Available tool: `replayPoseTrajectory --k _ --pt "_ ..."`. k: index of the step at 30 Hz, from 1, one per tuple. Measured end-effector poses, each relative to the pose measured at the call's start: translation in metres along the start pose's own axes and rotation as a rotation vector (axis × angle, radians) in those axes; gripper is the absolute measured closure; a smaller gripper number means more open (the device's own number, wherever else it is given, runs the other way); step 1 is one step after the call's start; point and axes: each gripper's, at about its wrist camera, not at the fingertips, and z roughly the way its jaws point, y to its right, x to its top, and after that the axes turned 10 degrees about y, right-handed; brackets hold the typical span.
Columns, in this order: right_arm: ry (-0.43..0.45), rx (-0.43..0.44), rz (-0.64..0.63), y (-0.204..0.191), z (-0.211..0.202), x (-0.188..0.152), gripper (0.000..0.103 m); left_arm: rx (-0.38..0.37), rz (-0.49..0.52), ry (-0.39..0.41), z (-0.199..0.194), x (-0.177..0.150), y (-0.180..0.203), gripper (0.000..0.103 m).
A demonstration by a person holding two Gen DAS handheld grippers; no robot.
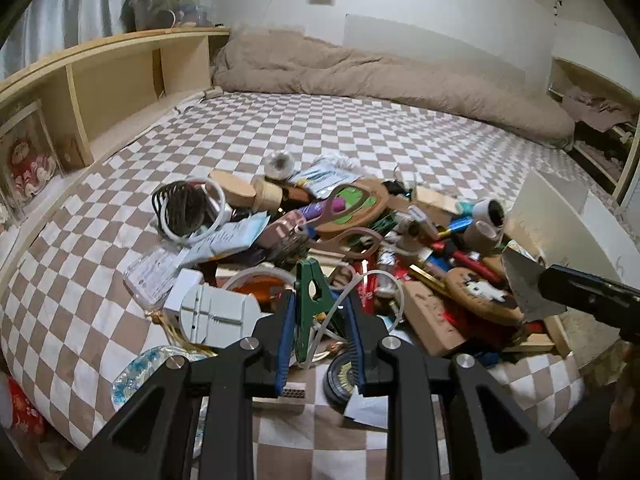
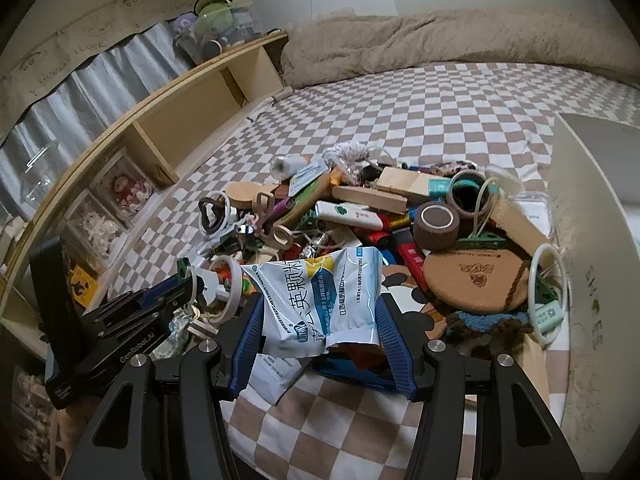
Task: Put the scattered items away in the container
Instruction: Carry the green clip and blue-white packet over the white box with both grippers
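While your right gripper (image 2: 320, 332) pinches the light, crinkly sachet (image 2: 320, 300) across its soft middle and your left gripper (image 1: 318, 332) clamps the stiff green clip (image 1: 312, 300), mind slippage above the clutter pile (image 1: 360, 232), white container (image 2: 592, 240) at three o'clock, checkered bed (image 1: 360, 128) beyond.

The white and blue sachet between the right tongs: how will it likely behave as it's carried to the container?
The sachet looks floppy: it is creased and bowed between the right tongs. It is probably light, a thin flat packet. Its glossy film may be slippery, though the ribbed blue pads should help hold it.
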Motion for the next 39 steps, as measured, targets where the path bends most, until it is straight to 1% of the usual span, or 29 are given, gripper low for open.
replayPoseTrajectory --k 14,26,34,39 --pt "0.104 -0.017 -0.001 0.000 -0.042 0.019 0.046 -0.061 0.038 0.076 -0.024 0.030 0.040 0.079" --pt "0.195 -0.099 -0.030 0.013 -0.097 0.039 0.046 -0.148 0.060 0.139 -0.044 0.054 0.087 0.079" --pt "0.258 -0.163 -0.014 0.035 -0.133 0.050 0.046 -0.221 0.097 0.182 -0.053 0.072 0.130 0.079" --pt "0.292 -0.188 0.006 0.046 -0.150 0.054 0.046 -0.260 0.117 0.199 -0.054 0.082 0.155 0.079"
